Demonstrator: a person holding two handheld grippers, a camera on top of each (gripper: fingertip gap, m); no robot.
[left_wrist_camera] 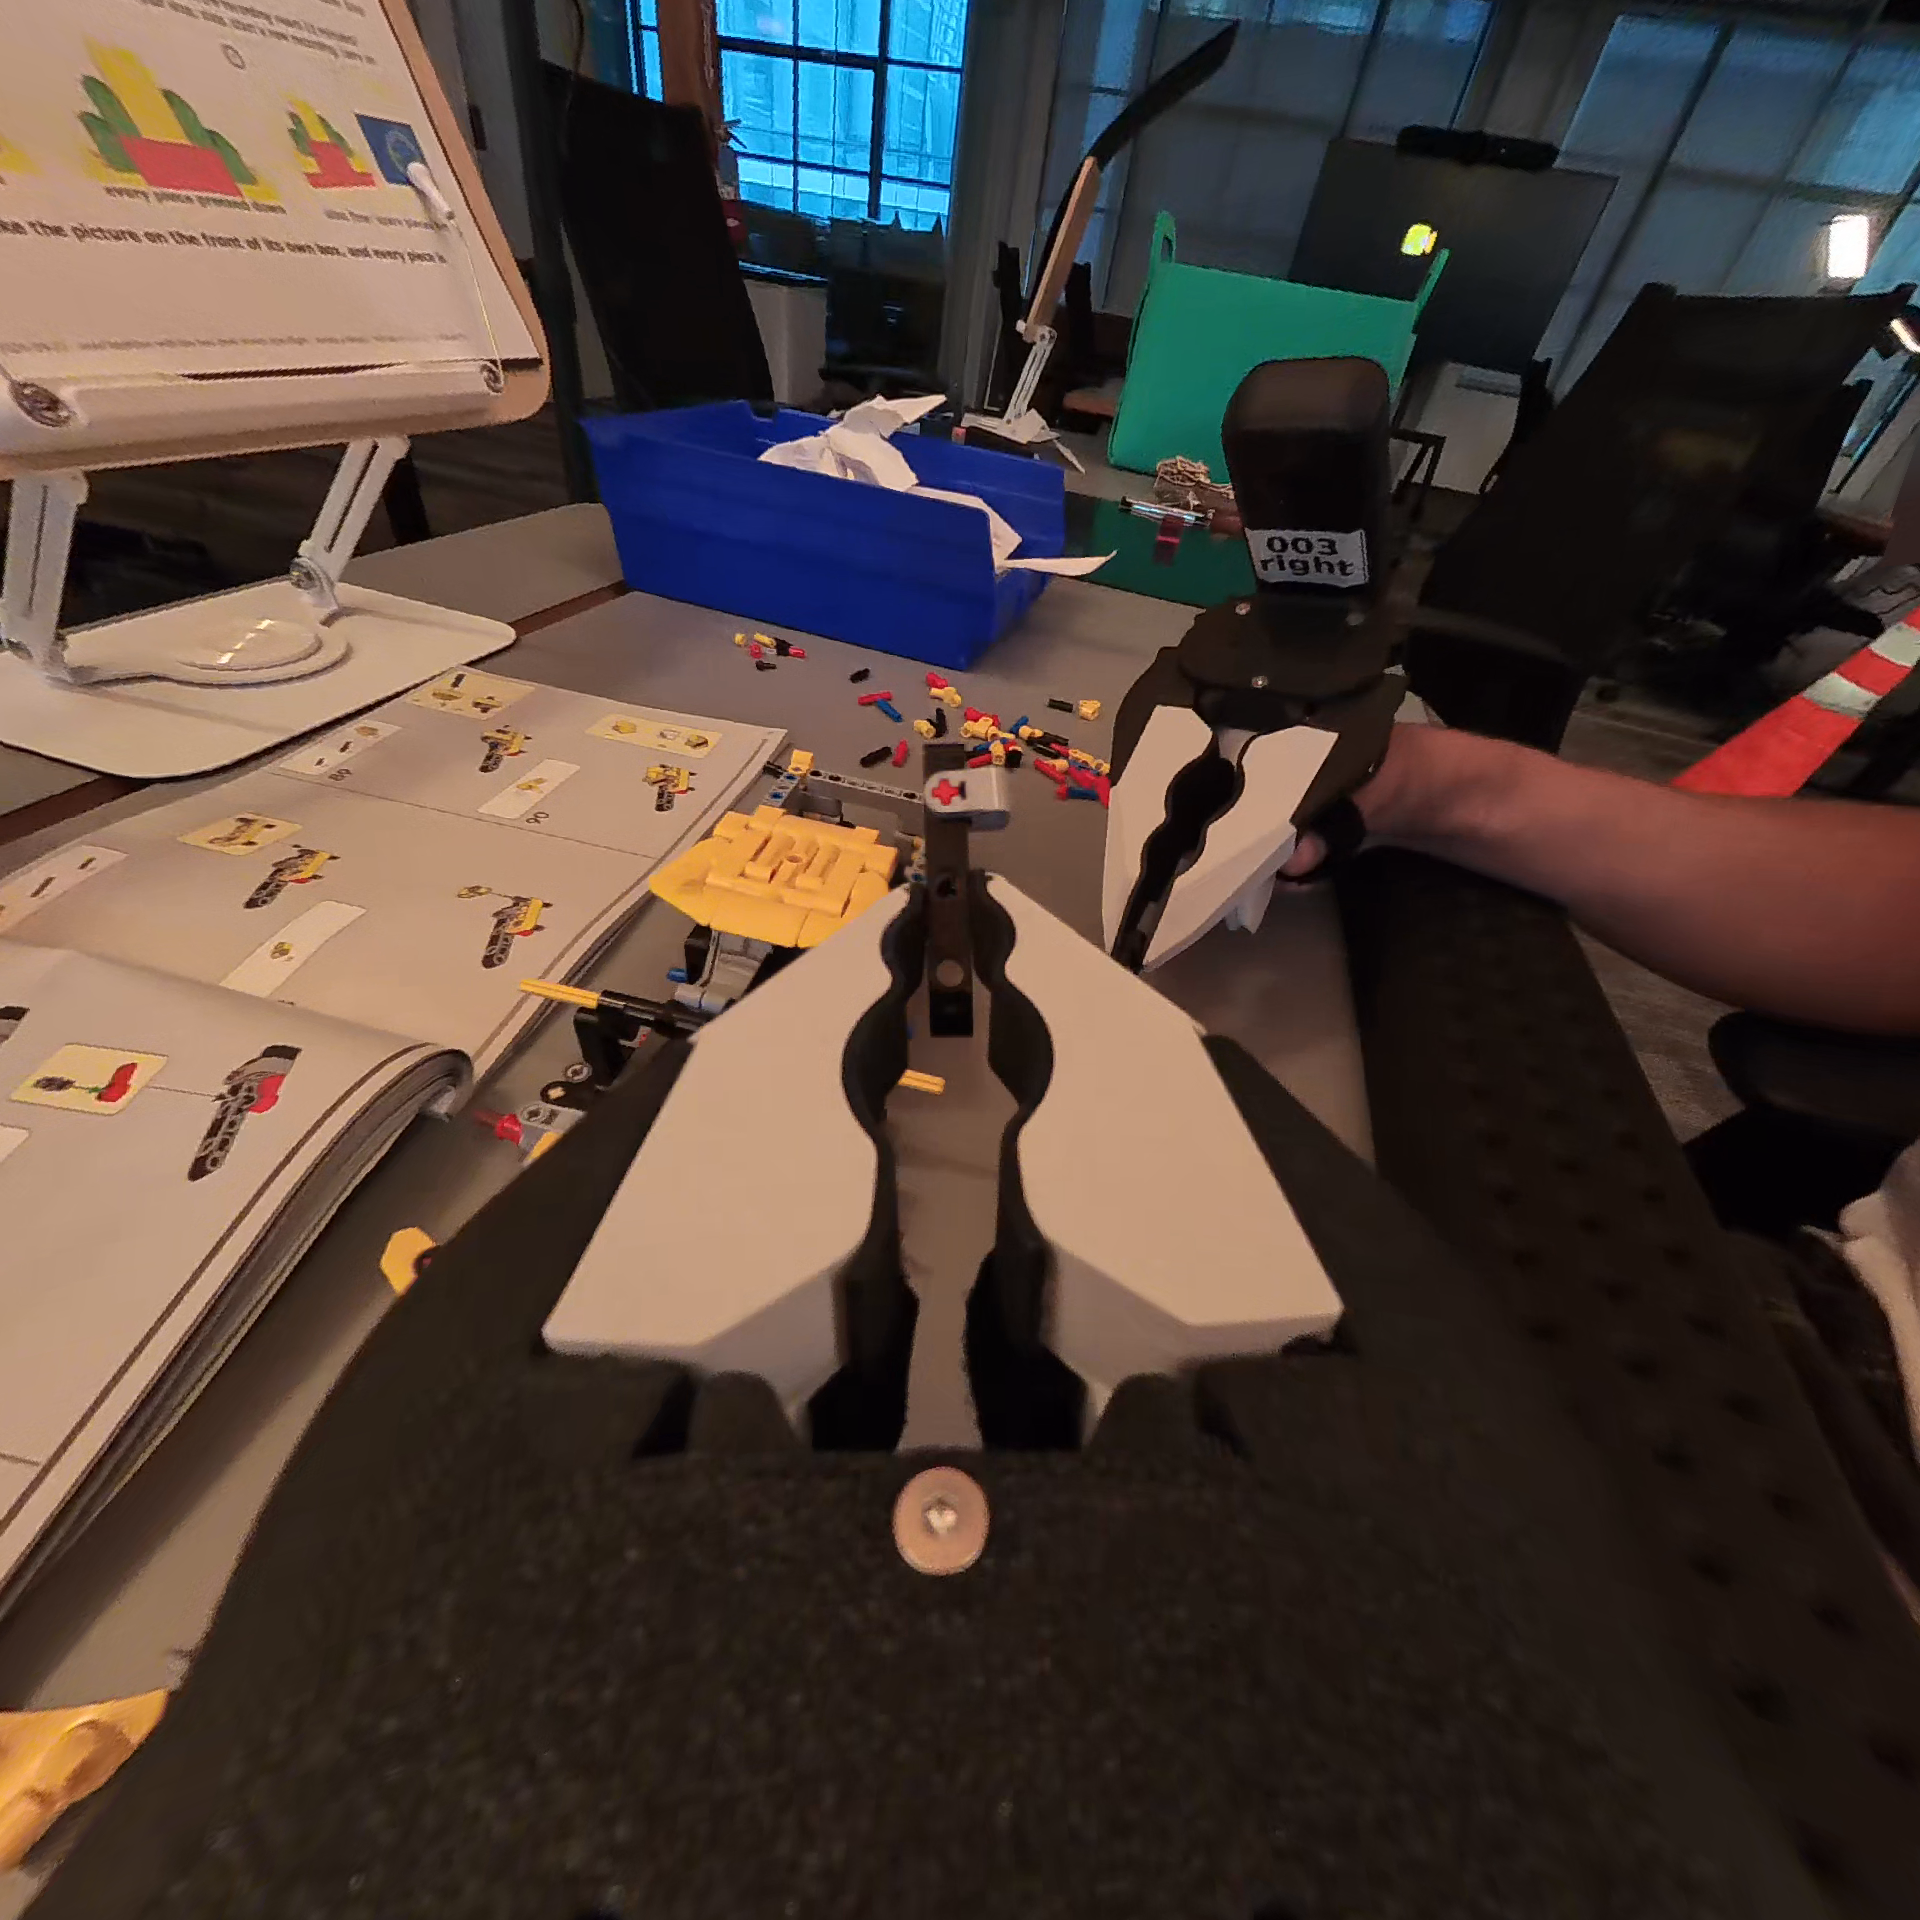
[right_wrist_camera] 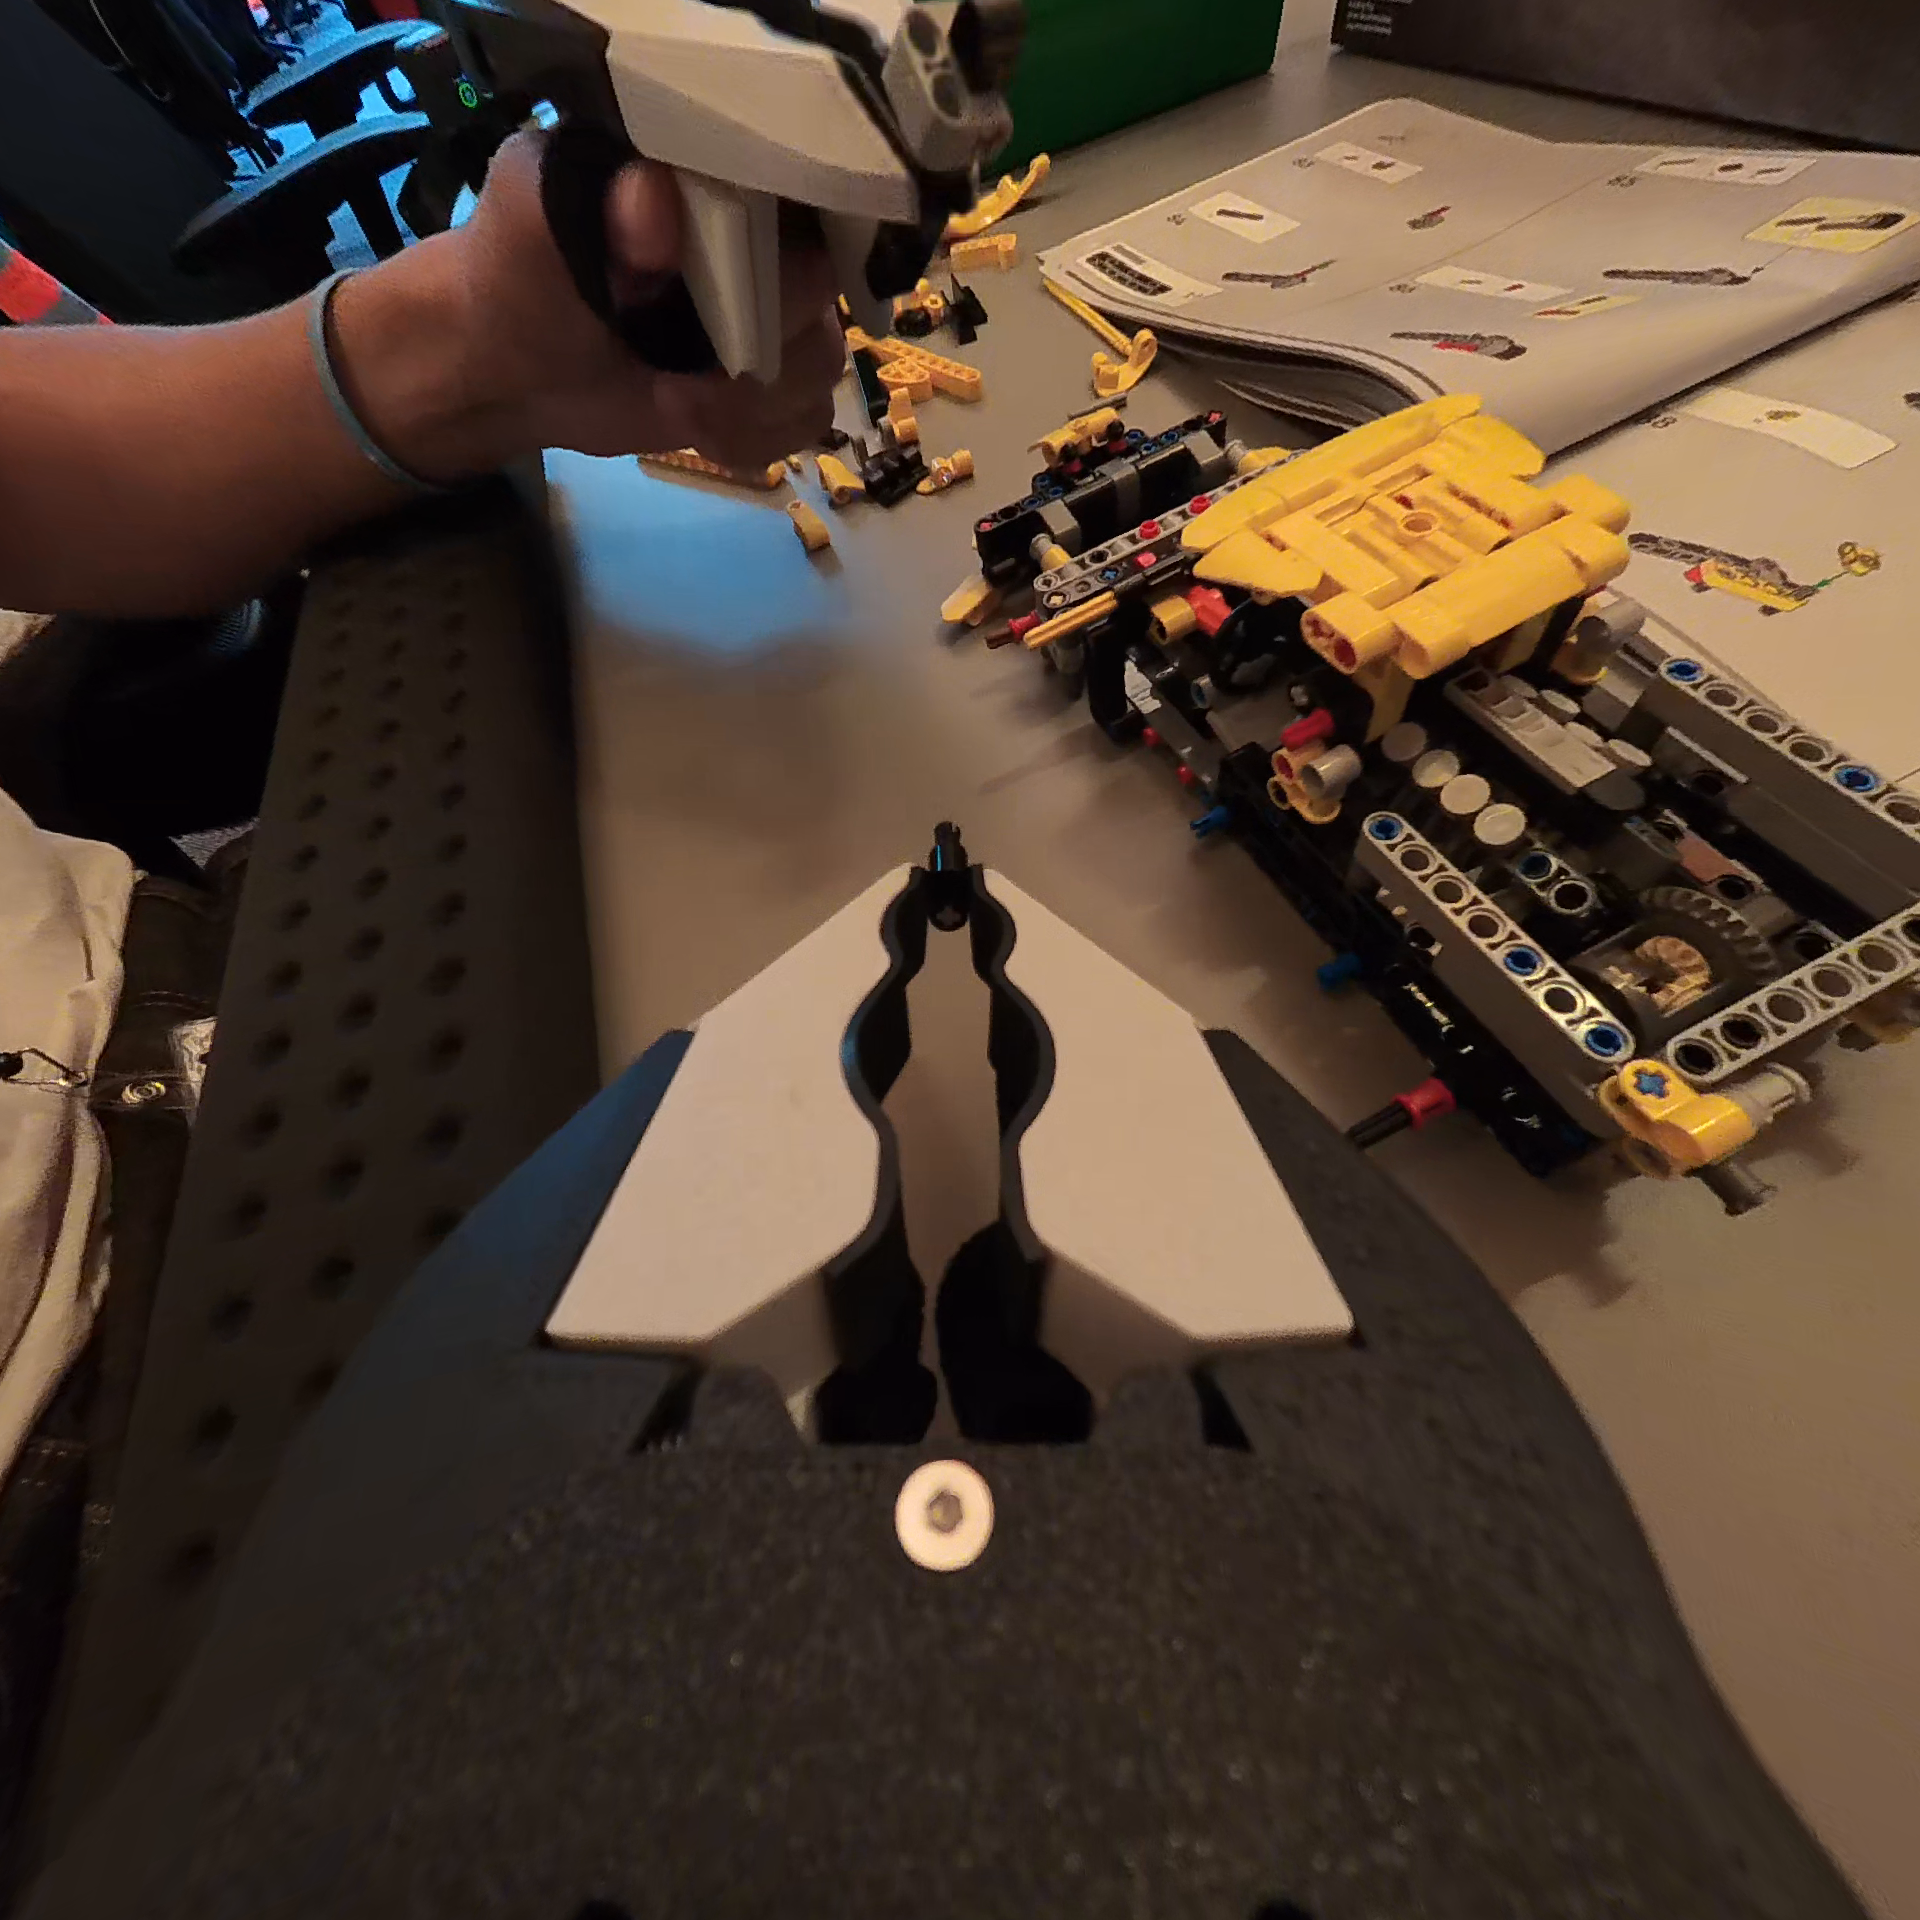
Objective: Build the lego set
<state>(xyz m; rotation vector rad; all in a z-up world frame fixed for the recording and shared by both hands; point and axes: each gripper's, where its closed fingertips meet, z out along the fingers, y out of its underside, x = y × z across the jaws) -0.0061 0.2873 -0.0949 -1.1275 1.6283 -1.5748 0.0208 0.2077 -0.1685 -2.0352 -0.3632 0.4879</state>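
The left claw (left_wrist_camera: 948, 904) is clenched on a black perforated plastic beam with a grey connector (left_wrist_camera: 948, 914), held above the grey counter (right_wrist_camera: 790, 727). The right claw (right_wrist_camera: 945, 883) pinches a small black pin (right_wrist_camera: 945, 868), near the half-built yellow, grey and black brick vehicle (right_wrist_camera: 1434, 707) lying beside the open instruction booklet (left_wrist_camera: 343, 873).

Left gripper (left_wrist_camera: 945, 914) clamps a black beam (left_wrist_camera: 948, 904) at its fingertips; right gripper (right_wrist_camera: 945, 883) (tilted downward) pinches a small black pin (right_wrist_camera: 945, 868), both hand-held.

The left tool (left_wrist_camera: 948, 914) grips a black beam (left_wrist_camera: 948, 925) carrying a grey connector (left_wrist_camera: 968, 798), above the yellow model (left_wrist_camera: 790, 873) on the bench (left_wrist_camera: 1226, 997).
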